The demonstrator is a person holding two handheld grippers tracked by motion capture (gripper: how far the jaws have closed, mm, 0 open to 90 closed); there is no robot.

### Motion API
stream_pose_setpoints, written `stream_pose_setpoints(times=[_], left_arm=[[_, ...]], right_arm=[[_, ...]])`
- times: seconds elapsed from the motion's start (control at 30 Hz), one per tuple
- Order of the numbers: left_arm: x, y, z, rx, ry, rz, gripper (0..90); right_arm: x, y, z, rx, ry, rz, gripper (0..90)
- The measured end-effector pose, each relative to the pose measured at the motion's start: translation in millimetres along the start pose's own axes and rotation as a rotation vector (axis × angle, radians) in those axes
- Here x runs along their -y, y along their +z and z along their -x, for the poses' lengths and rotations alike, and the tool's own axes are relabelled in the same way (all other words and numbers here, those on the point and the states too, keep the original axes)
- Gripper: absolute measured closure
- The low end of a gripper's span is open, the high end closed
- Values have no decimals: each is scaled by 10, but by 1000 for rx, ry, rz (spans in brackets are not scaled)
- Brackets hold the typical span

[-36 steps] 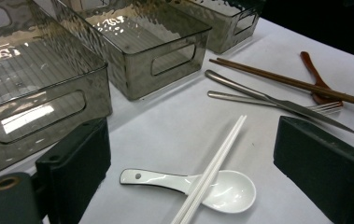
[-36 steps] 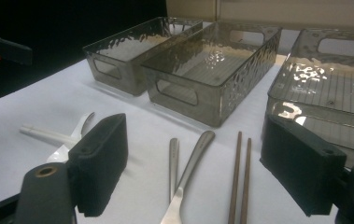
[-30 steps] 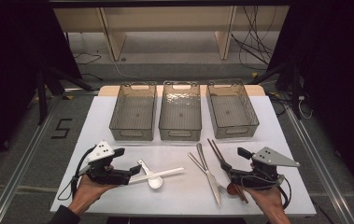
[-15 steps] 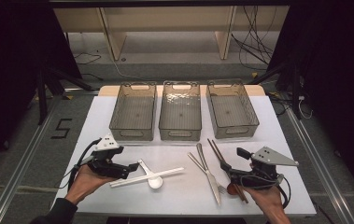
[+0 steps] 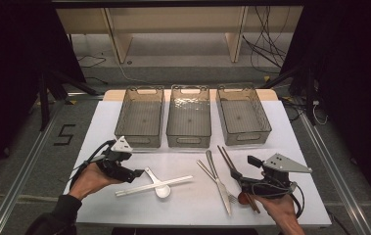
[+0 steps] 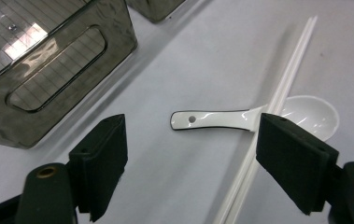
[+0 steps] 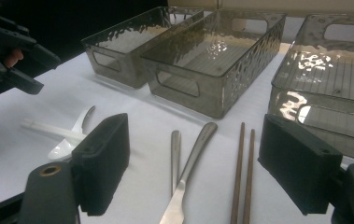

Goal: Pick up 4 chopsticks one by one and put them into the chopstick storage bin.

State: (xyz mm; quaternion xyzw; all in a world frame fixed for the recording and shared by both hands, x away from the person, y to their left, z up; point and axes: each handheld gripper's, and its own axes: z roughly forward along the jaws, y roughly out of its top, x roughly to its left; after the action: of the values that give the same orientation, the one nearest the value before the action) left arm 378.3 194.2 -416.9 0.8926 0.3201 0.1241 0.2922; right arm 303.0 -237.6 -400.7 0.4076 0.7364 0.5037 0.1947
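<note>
A white ceramic spoon point(image 5: 159, 186) lies left of centre on the white table, crossed by a pair of white chopsticks point(image 5: 153, 186). My left gripper point(image 5: 137, 174) points at the spoon's handle. Its jaws have just been closing a little but remain wide. In the left gripper view the spoon handle point(image 6: 214, 120) lies in the gap of the left gripper point(image 6: 191, 163), touching neither pad. My right gripper point(image 5: 243, 168) rests open near the front right. In its own view the right gripper point(image 7: 193, 172) frames metal cutlery point(image 7: 188, 154) and brown chopsticks point(image 7: 242, 172), with nothing gripped.
Three smoky clear bins point(image 5: 189, 117) stand side by side behind the utensils; the left bin point(image 6: 48, 70) is close to my left jaw. Metal cutlery point(image 5: 217, 181) and brown chopsticks point(image 5: 227, 157) lie between the grippers. The table's front edge point(image 5: 197, 225) is near both hands.
My left hand has moved away from the front edge and right, bringing its jaws up to the spoon's handle. The right gripper and the utensils have not moved.
</note>
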Motion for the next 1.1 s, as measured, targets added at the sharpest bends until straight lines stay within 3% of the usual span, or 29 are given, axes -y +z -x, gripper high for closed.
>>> stream_pose_setpoints(times=[0.47, 0.57, 0.63, 0.7, 0.93, 1.1], left_arm=[[33, 235, 65, 66, 99, -206, 322], [33, 258, 83, 79, 120, -224, 344], [36, 271, 96, 79, 114, -221, 359], [36, 292, 105, 90, 144, -251, 379], [42, 365, 128, 106, 193, -290, 459], [43, 395, 143, 113, 209, -297, 507]], right_arm=[[3, 19, 2, -1, 5, -24, 257], [6, 28, 6, -1, 7, -33, 258], [7, 31, 7, 0, 11, -36, 257], [7, 30, 8, -3, 13, -37, 258], [7, 37, 6, -4, 15, -42, 258], [7, 33, 13, -3, 15, -41, 258]])
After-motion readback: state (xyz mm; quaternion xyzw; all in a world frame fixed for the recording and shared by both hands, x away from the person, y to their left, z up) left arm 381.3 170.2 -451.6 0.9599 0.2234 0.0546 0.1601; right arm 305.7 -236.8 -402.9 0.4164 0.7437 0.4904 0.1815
